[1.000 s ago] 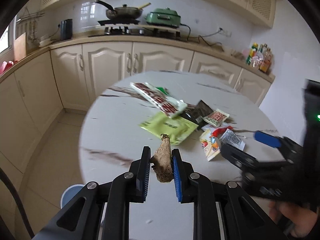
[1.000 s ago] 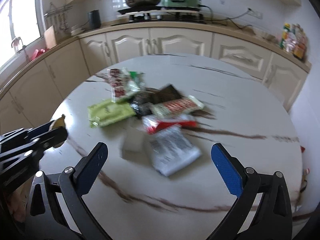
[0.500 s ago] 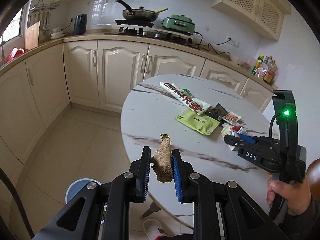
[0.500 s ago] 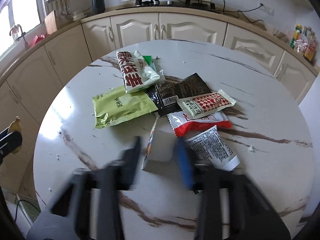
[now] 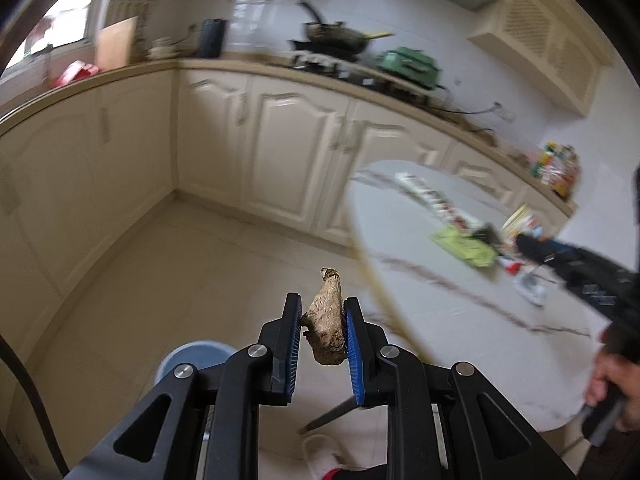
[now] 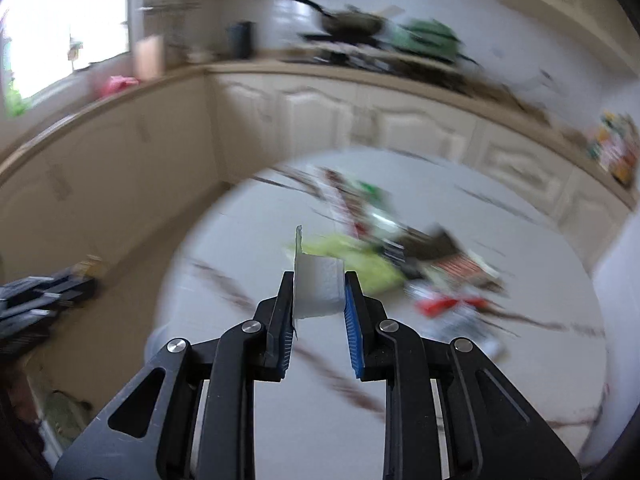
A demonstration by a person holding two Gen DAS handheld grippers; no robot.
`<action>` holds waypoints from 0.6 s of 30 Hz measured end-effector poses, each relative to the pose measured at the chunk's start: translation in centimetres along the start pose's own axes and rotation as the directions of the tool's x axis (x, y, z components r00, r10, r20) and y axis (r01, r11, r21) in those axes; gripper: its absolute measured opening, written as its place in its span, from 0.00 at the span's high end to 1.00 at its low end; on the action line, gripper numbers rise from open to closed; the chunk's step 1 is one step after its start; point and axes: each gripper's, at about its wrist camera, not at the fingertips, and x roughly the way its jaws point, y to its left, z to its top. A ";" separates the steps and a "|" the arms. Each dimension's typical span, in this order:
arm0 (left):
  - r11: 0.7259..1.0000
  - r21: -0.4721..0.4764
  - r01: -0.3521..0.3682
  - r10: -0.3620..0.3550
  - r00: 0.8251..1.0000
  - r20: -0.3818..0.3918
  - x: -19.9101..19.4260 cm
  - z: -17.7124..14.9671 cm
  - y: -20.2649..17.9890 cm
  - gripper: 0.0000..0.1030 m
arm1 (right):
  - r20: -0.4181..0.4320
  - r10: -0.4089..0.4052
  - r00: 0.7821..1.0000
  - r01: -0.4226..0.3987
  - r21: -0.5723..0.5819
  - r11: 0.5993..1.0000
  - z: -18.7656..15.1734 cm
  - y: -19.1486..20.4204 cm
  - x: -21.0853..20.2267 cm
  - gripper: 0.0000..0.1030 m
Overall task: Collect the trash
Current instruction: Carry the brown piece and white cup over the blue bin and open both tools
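Observation:
My left gripper (image 5: 320,330) is shut on a brown crumpled scrap (image 5: 325,328) and holds it over the floor, left of the round marble table (image 5: 448,312). A blue bin (image 5: 192,356) shows on the floor just below and left of it. My right gripper (image 6: 318,300) is shut on a white wrapper (image 6: 318,290) and holds it above the table (image 6: 400,400). Several snack wrappers lie on the table, among them a green one (image 6: 352,258) and a red and white one (image 6: 448,304). The right gripper also shows in the left wrist view (image 5: 532,246).
Cream kitchen cabinets (image 5: 280,148) run along the back with a stove and wok (image 5: 336,38) and a green pot (image 5: 408,64). Bottles (image 5: 556,168) stand at the counter's right end. A table leg (image 5: 332,416) and a slipper (image 5: 324,456) are on the floor.
My left gripper swung left off the table and over the floor with the brown scrap. My right gripper closed on the white wrapper and lifted it off the table.

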 end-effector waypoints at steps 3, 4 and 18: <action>0.996 -0.054 -0.077 0.075 0.996 -0.043 0.0 -0.7 4.2 0.83 | 0.016 0.125 0.992 -0.123 -0.084 0.989 0.8 5.7 0.4 0.79; 0.992 -0.075 -0.102 0.097 0.993 -0.066 0.4 -1.1 5.7 0.83 | 0.006 0.170 0.985 -0.168 -0.114 0.979 1.0 8.2 1.2 0.79; 0.952 -0.168 -0.256 0.167 0.894 -0.417 13.6 -5.7 17.3 0.75 | -0.414 0.323 0.851 -0.400 -0.115 0.909 -5.8 21.9 23.1 0.79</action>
